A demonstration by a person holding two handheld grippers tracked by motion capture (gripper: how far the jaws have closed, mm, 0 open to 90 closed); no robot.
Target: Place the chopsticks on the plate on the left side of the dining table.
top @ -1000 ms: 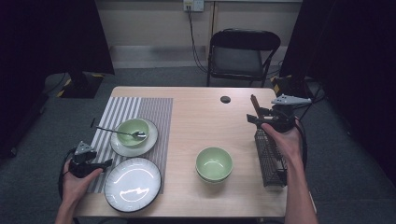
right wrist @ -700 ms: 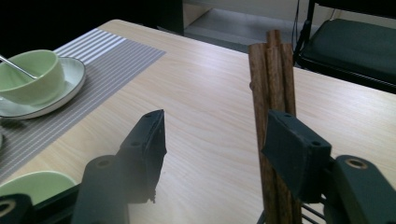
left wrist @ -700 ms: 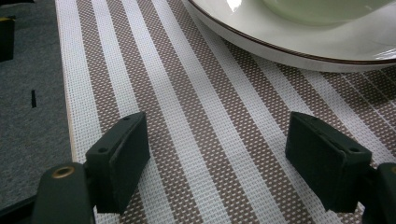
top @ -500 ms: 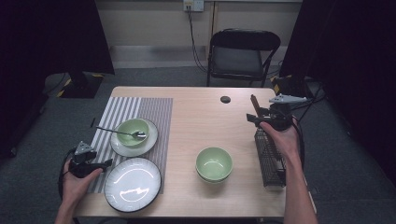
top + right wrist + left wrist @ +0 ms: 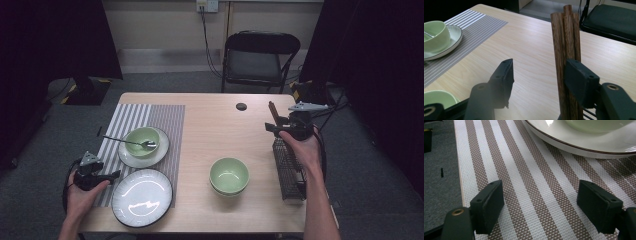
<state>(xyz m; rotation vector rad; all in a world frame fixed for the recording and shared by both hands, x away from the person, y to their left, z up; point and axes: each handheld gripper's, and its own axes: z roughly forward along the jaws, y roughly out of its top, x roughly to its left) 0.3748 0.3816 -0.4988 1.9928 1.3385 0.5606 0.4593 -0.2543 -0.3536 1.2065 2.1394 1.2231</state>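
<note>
A bundle of dark wooden chopsticks [image 5: 565, 37] stands upright out of a black wire holder [image 5: 290, 170] at the table's right edge. My right gripper [image 5: 540, 70] is open, and its right jaw rests against the sticks [image 5: 272, 111]. The left jaw stands well apart from them. Over the striped placemat [image 5: 529, 182] my left gripper [image 5: 541, 195] is open with nothing between its jaws, just short of a white plate's rim [image 5: 579, 143]. In the high view the left gripper [image 5: 112, 176] sits at the front left beside the large white plate [image 5: 142, 196].
A green bowl [image 5: 141, 139] with a spoon [image 5: 125, 141] sits on a small plate [image 5: 161, 150] on the placemat [image 5: 145, 115]. Green bowls [image 5: 229, 175] stand stacked at the front centre. A small black disc [image 5: 241, 106] lies near the far edge, with a folding chair [image 5: 260, 60] behind it.
</note>
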